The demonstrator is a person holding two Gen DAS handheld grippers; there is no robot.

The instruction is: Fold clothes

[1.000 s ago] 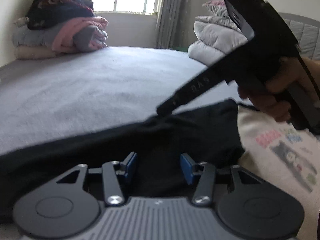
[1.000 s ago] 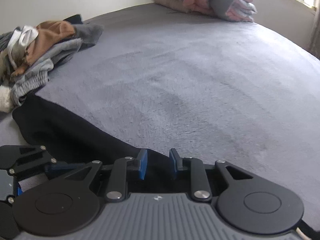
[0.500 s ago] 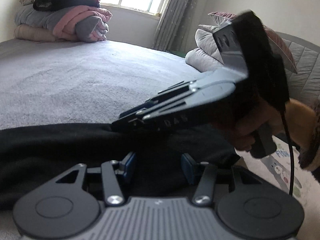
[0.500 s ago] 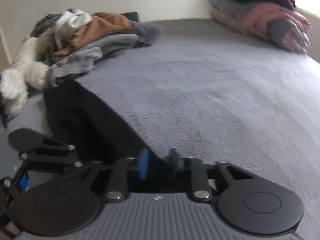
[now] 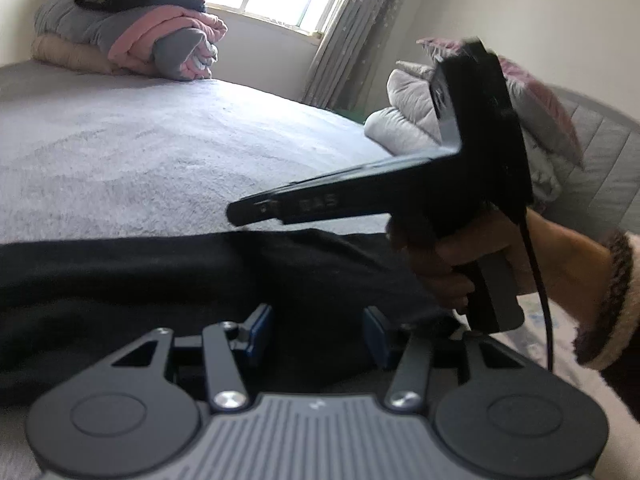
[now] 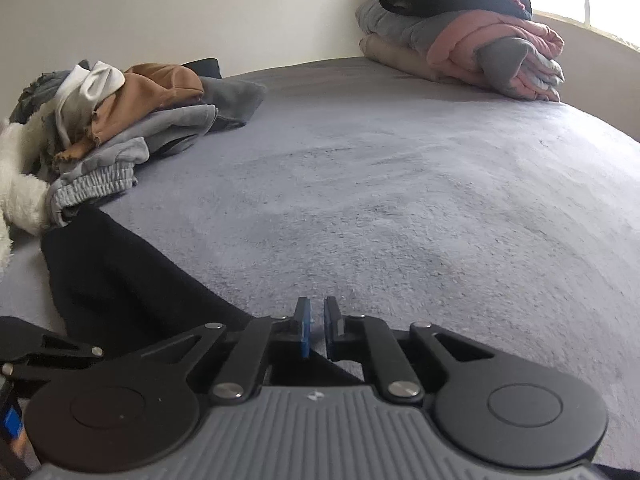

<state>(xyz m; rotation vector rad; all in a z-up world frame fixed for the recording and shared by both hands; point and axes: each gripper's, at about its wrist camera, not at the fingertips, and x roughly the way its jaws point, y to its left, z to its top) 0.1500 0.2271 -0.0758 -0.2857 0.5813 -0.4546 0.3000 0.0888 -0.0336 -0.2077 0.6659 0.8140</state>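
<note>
A black garment (image 5: 140,280) lies across the near part of the grey bed; it also shows in the right wrist view (image 6: 120,280). My left gripper (image 5: 318,332) is open, its blue pads apart over the black cloth. My right gripper (image 6: 316,326) has its pads nearly together with a thin gap; the cloth edge lies just below them, and I cannot tell if they pinch it. In the left wrist view the right gripper (image 5: 240,216) hovers with its tip just above the garment's far edge, held by a hand.
A stack of folded clothes (image 5: 132,36) sits at the far corner by the window, also in the right wrist view (image 6: 472,40). A loose pile of clothes (image 6: 120,120) lies at the left. Folded bedding (image 5: 420,120) and a printed white garment (image 5: 560,340) are at the right.
The right gripper has lifted slightly off the black garment's edge and its pads now show a thin gap. The left gripper has stayed open over the cloth.
</note>
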